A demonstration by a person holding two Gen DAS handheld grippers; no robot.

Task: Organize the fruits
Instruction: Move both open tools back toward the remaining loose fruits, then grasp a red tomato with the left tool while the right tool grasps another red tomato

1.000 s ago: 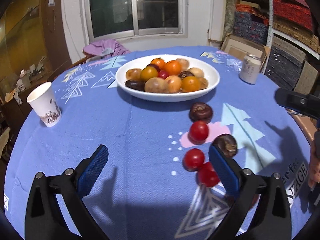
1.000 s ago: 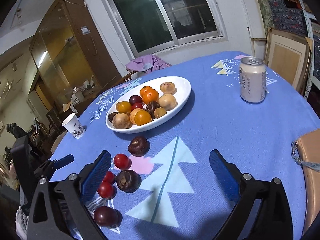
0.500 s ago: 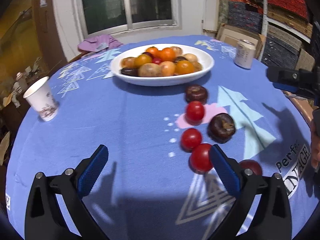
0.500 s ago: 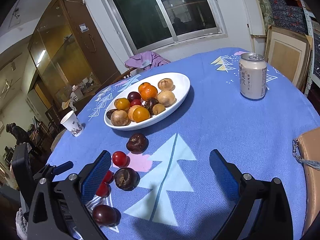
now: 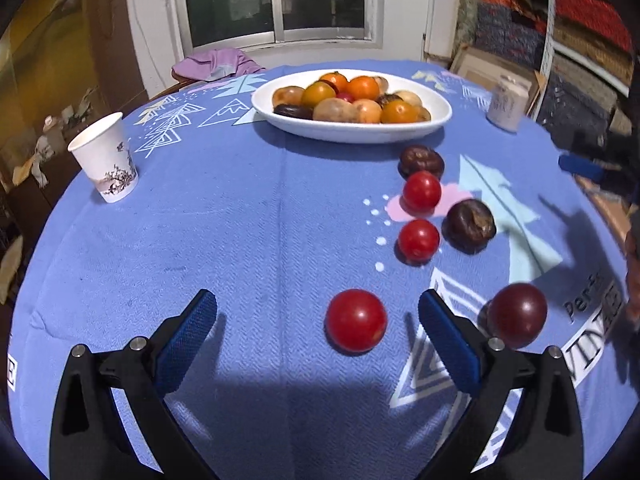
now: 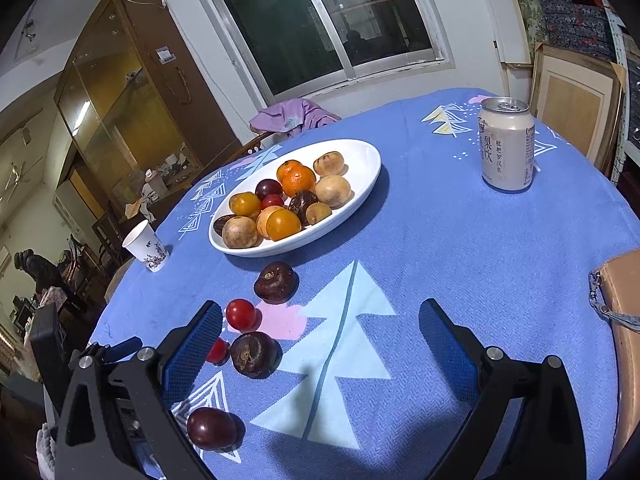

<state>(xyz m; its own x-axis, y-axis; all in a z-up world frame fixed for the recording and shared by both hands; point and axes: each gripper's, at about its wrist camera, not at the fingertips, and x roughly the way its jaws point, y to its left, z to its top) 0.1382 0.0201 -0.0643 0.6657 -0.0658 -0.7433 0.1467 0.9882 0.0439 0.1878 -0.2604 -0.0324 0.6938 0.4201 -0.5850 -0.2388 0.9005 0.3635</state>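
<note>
the nearest red tomato [image 5: 355, 320] lies loose on the blue tablecloth [image 5: 240, 220], between the wide-open, empty left gripper [image 5: 316, 320] pads, nearer the right one. it looks light, smooth, easily bruised and prone to roll: pinch gently across its middle. the white bowl [image 5: 436, 118] sits well beyond. the right gripper [image 6: 320, 344] hangs wide open, empty.

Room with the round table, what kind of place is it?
Probably a lived-in home, maybe doubling as storage: a round table with a fruit plate, a glass-fronted wooden cabinet, and shelves of stacked boxes.
</note>
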